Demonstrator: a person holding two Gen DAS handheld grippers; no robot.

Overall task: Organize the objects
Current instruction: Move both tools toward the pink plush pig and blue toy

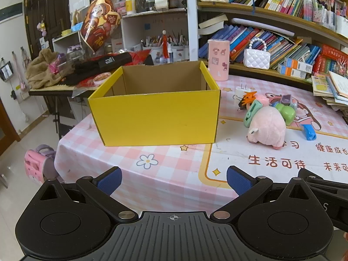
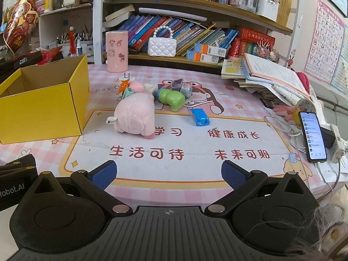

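Note:
An open yellow cardboard box [image 1: 155,117] stands on the pink checked table; it also shows at the left of the right wrist view [image 2: 43,106]. To its right lie a pink plush pig [image 1: 268,128] [image 2: 136,117], a green toy [image 2: 171,99], a blue packet [image 2: 199,117], an orange hair clip [image 2: 122,87], a white plug [image 2: 127,78] and a grey toy [image 2: 181,87]. My left gripper [image 1: 174,180] is open and empty before the box. My right gripper [image 2: 168,174] is open and empty, short of the toys.
A pink cylinder [image 2: 116,51] stands behind the toys. Stacked books [image 2: 261,74], a lit phone [image 2: 313,137] and cables lie at the table's right edge. Bookshelves [image 2: 195,21] line the back. A cluttered side table [image 1: 65,71] stands left of the box.

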